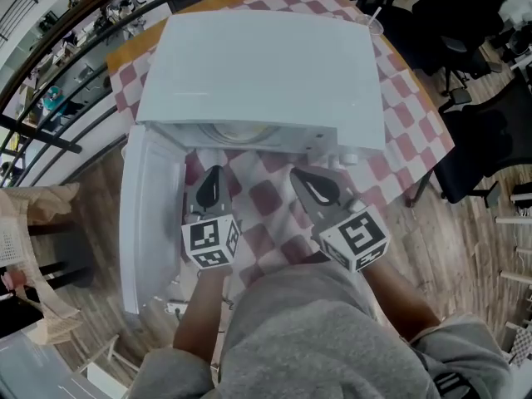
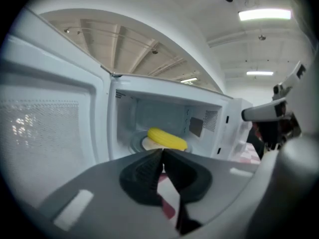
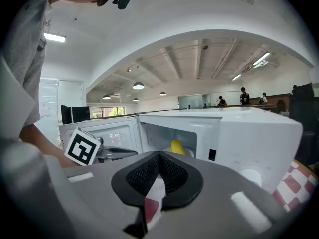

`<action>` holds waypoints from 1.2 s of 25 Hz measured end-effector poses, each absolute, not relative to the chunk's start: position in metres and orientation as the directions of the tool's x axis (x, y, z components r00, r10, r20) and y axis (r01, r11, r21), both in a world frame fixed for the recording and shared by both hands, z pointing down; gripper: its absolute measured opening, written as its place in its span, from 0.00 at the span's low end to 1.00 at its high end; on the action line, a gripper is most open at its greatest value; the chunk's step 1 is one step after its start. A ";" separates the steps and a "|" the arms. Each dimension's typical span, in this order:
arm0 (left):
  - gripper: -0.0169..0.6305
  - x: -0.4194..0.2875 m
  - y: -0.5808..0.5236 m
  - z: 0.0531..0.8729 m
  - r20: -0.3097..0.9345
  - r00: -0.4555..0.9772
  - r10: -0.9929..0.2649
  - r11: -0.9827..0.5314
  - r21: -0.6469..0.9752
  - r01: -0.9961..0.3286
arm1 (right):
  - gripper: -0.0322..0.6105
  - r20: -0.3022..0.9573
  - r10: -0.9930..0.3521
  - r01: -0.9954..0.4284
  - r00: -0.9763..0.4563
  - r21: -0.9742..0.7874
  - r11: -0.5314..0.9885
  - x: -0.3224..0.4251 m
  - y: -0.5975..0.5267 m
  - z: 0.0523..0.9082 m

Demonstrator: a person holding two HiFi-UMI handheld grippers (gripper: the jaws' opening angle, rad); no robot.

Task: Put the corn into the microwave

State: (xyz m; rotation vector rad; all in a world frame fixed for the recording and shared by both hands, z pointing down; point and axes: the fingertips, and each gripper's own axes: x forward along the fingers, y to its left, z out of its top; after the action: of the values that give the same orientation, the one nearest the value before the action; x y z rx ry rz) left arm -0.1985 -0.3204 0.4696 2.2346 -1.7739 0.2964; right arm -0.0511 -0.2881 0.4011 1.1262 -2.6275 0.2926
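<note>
The corn lies on the turntable inside the microwave, whose door stands swung open at its left side, so the placing looks done. The left tool and right tool hover just in front of the microwave's opening. Each has its jaws pressed together on nothing, probably because only closing the door remains.

In the head view the top of the microwave hides its inside, in the right gripper view only the corn tip shows at center, and people at upper right are too small to tell apart.
</note>
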 end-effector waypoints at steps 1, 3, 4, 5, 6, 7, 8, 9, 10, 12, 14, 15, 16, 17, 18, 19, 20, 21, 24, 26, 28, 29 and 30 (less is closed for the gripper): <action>0.04 -0.195 -0.311 0.463 0.312 0.239 -0.920 -0.223 0.086 -0.971 | 0.05 0.311 -0.690 -0.740 -0.654 -0.074 0.669 -0.046 -0.284 0.396; 0.04 -0.186 -0.291 0.450 0.287 0.262 -0.921 -0.250 0.079 -0.965 | 0.05 0.296 -0.714 -0.759 -0.635 -0.065 0.648 -0.034 -0.272 0.389; 0.04 -0.181 -0.281 0.444 0.277 0.276 -0.920 -0.266 0.073 -0.961 | 0.05 0.292 -0.725 -0.769 -0.623 -0.060 0.637 -0.028 -0.265 0.386; 0.04 -0.176 -0.272 0.438 0.267 0.291 -0.919 -0.283 0.069 -0.957 | 0.05 0.290 -0.736 -0.778 -0.612 -0.053 0.626 -0.022 -0.258 0.384; 0.04 -0.172 -0.262 0.433 0.257 0.305 -0.917 -0.298 0.064 -0.952 | 0.05 0.289 -0.745 -0.786 -0.602 -0.046 0.617 -0.017 -0.250 0.382; 0.04 -0.168 -0.253 0.429 0.249 0.316 -0.915 -0.312 0.058 -0.948 | 0.05 0.290 -0.752 -0.792 -0.592 -0.037 0.609 -0.012 -0.242 0.381; 0.04 -0.165 -0.244 0.425 0.244 0.325 -0.914 -0.323 0.050 -0.945 | 0.05 0.291 -0.759 -0.799 -0.582 -0.029 0.601 -0.007 -0.234 0.381; 0.04 -0.164 -0.236 0.422 0.243 0.332 -0.912 -0.332 0.042 -0.942 | 0.05 0.294 -0.766 -0.805 -0.572 -0.024 0.592 -0.003 -0.228 0.381; 0.04 -0.163 -0.229 0.420 0.244 0.336 -0.910 -0.337 0.038 -0.941 | 0.05 0.297 -0.771 -0.812 -0.563 -0.024 0.583 0.002 -0.222 0.381; 0.04 -0.163 -0.215 0.416 0.246 0.341 -0.907 -0.341 0.044 -0.939 | 0.05 0.305 -0.777 -0.821 -0.551 -0.031 0.570 0.010 -0.211 0.382; 0.04 -0.164 -0.203 0.411 0.242 0.340 -0.909 -0.340 0.046 -0.939 | 0.05 0.312 -0.775 -0.822 -0.550 -0.041 0.568 0.015 -0.202 0.383; 0.04 -0.163 -0.197 0.408 0.239 0.339 -0.910 -0.339 0.042 -0.940 | 0.05 0.315 -0.772 -0.821 -0.552 -0.045 0.569 0.017 -0.199 0.385; 0.04 -0.163 -0.192 0.406 0.236 0.337 -0.911 -0.338 0.038 -0.940 | 0.05 0.317 -0.769 -0.819 -0.555 -0.049 0.571 0.019 -0.196 0.386; 0.04 -0.162 -0.187 0.403 0.235 0.334 -0.913 -0.335 0.037 -0.941 | 0.05 0.319 -0.765 -0.817 -0.559 -0.052 0.575 0.021 -0.193 0.387; 0.04 -0.160 -0.182 0.401 0.234 0.332 -0.914 -0.332 0.040 -0.942 | 0.05 0.320 -0.762 -0.813 -0.563 -0.054 0.579 0.022 -0.189 0.389; 0.04 -0.158 -0.175 0.399 0.232 0.329 -0.915 -0.329 0.043 -0.944 | 0.05 0.320 -0.758 -0.810 -0.568 -0.054 0.584 0.025 -0.186 0.390; 0.04 -0.156 -0.169 0.396 0.231 0.326 -0.917 -0.325 0.044 -0.945 | 0.05 0.321 -0.754 -0.806 -0.573 -0.055 0.589 0.027 -0.182 0.391; 0.04 -0.153 -0.161 0.394 0.231 0.321 -0.919 -0.319 0.044 -0.947 | 0.05 0.321 -0.750 -0.802 -0.578 -0.056 0.594 0.030 -0.178 0.392; 0.04 -0.142 -0.140 0.389 0.233 0.297 -0.926 -0.293 0.055 -0.955 | 0.05 0.320 -0.740 -0.791 -0.592 -0.054 0.610 0.044 -0.164 0.392; 0.04 -0.132 -0.124 0.385 0.233 0.286 -0.929 -0.278 0.069 -0.958 | 0.05 0.315 -0.740 -0.789 -0.594 -0.051 0.612 0.058 -0.152 0.388; 0.04 -0.121 -0.107 0.382 0.232 0.281 -0.931 -0.272 0.071 -0.960 | 0.05 0.309 -0.747 -0.795 -0.589 -0.054 0.605 0.071 -0.140 0.385; 0.04 -0.116 -0.100 0.380 0.230 0.280 -0.932 -0.271 0.068 -0.960 | 0.05 0.306 -0.750 -0.798 -0.586 -0.056 0.600 0.078 -0.134 0.384; 0.04 -0.109 -0.092 0.379 0.228 0.280 -0.932 -0.272 0.067 -0.960 | 0.05 0.303 -0.754 -0.801 -0.583 -0.058 0.596 0.084 -0.127 0.383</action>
State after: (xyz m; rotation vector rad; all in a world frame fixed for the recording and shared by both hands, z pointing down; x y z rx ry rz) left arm -0.1094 -0.0919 0.3790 2.3534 -1.7650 0.2130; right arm 0.0840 -0.1272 0.3832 1.2805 -2.5784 0.2749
